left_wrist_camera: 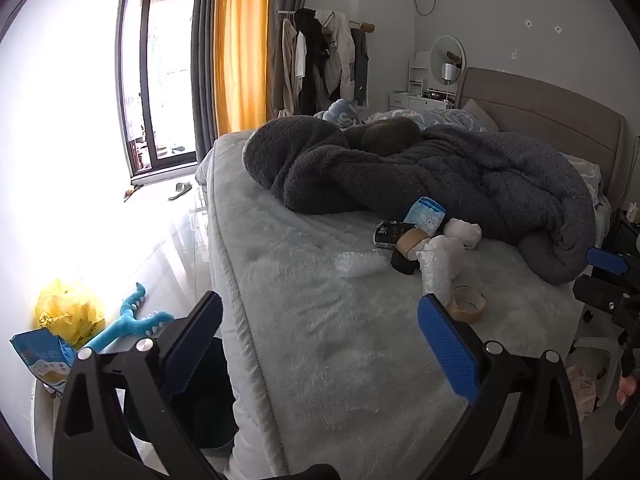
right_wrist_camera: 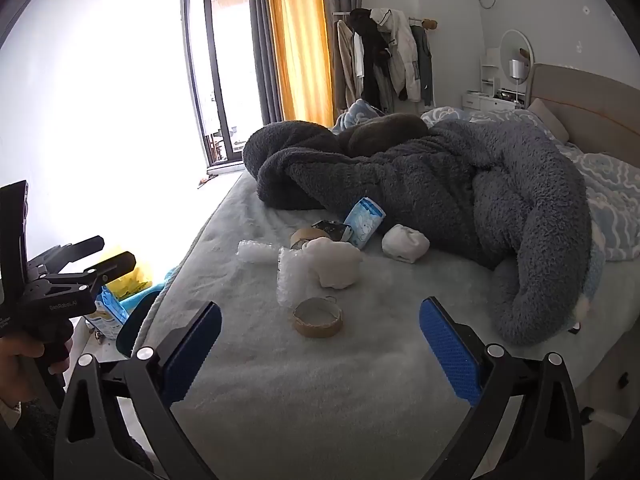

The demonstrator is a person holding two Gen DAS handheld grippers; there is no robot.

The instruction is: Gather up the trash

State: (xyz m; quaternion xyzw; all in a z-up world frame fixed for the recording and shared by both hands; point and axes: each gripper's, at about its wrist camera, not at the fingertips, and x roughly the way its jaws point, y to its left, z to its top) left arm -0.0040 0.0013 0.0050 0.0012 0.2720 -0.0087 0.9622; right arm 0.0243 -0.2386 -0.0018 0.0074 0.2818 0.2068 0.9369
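Note:
Trash lies on the bed [right_wrist_camera: 360, 380]: an empty brown tape ring [right_wrist_camera: 317, 317], a strip of bubble wrap [right_wrist_camera: 290, 278], a second bubble wrap piece [right_wrist_camera: 255, 251], two white crumpled wads [right_wrist_camera: 338, 262] [right_wrist_camera: 405, 243], a second cardboard roll [right_wrist_camera: 306, 236], a blue tissue pack [right_wrist_camera: 364, 222] and a dark packet [right_wrist_camera: 334, 229]. My right gripper [right_wrist_camera: 320, 344] is open and empty, just short of the tape ring. My left gripper [left_wrist_camera: 320, 340] is open and empty over the bed's near left edge. The tape ring [left_wrist_camera: 468, 304] and bubble wrap [left_wrist_camera: 436, 276] lie ahead to its right.
A dark bin [left_wrist_camera: 208, 396] stands on the floor beside the bed, below the left gripper. A yellow bag [left_wrist_camera: 68, 312], a blue box [left_wrist_camera: 42, 356] and a blue toy [left_wrist_camera: 128, 320] lie on the floor. A heaped grey blanket [right_wrist_camera: 460, 184] covers the far bed.

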